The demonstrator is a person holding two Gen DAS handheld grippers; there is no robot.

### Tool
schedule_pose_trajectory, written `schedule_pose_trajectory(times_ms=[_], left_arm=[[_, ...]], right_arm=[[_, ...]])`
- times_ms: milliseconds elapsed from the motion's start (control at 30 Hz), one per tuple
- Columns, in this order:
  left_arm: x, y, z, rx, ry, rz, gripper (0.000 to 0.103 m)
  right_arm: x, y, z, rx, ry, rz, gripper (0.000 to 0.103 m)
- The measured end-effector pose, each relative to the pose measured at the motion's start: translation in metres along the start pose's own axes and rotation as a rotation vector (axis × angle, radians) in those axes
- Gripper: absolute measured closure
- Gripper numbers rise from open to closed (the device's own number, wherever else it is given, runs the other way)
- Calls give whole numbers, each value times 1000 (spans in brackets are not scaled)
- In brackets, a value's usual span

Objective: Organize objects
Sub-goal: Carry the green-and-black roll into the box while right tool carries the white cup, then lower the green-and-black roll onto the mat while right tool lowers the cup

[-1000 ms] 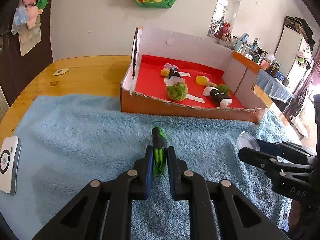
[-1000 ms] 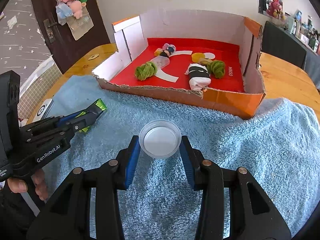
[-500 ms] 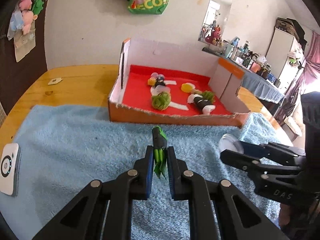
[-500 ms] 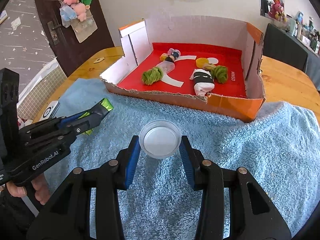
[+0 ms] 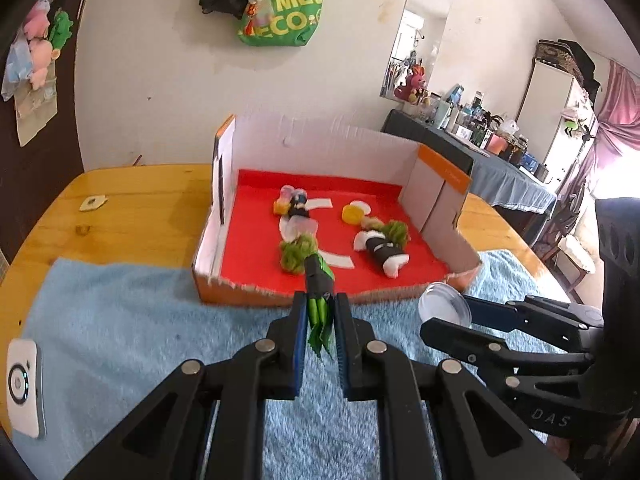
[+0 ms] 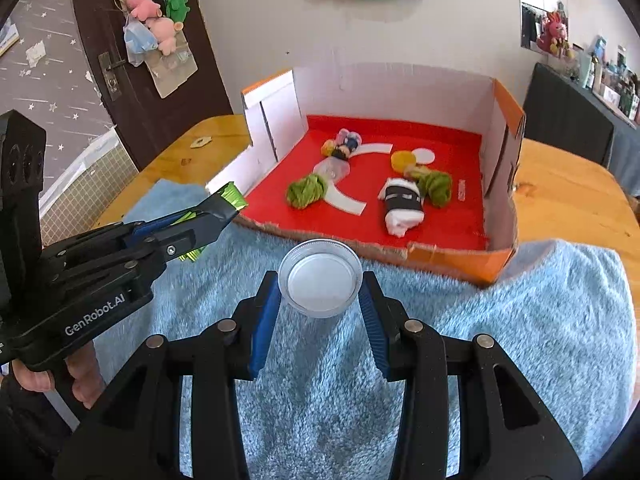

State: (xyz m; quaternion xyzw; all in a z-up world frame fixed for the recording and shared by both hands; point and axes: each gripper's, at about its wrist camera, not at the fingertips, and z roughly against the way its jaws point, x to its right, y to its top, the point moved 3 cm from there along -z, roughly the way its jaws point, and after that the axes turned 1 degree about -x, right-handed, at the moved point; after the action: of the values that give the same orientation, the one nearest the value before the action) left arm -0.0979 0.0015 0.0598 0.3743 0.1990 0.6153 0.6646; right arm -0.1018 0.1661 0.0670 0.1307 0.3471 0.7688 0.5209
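So both grippers are hanging over a fluffy light-blue towel (image 6: pixel 520 340) that's covering the near part of a glossy honey-coloured wooden table (image 5: pixel 132 208). The left gripper (image 5: pixel 320 312) is pinching a crinkly green foil packet (image 5: pixel 319 304), jaws squeezed nearly together on it, with the dark folded end of the packet poking out past the blue ribbed pads. From the right wrist view you can see the same packet sticking out like a shiny green flag.

The right gripper (image 6: pixel 320 300) is clamping a shallow round clear plastic lid (image 6: pixel 320 278) with a ridged rim and frosted white middle, pads pressing on its two sides, jaws partly apart because the lid is wide. It's sitting up off the towel.

Just behind the towel is a torn cardboard box (image 6: pixel 460 258), orange outside, white inside walls, ragged front edge, floor lined in bright red. Lying in it: two fuzzy green yarn balls (image 6: pixel 306 192), a rolled white sock with a black band (image 6: pixel 402 204), a small colourful plush bundle (image 6: pixel 342 146), a yellow round cap (image 6: pixel 402 160) and a couple of curved white strips (image 6: pixel 346 200).

A white rounded-rectangle gadget (image 5: pixel 24 386) with a circular button is resting on the towel's left edge.
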Motion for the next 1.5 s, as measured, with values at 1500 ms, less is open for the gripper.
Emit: schedule_pose_trajectory(times_ms=[1500], left_arm=[[-7, 31, -90, -187, -103, -16, 90]], right_arm=[[41, 57, -76, -115, 20, -49, 64]])
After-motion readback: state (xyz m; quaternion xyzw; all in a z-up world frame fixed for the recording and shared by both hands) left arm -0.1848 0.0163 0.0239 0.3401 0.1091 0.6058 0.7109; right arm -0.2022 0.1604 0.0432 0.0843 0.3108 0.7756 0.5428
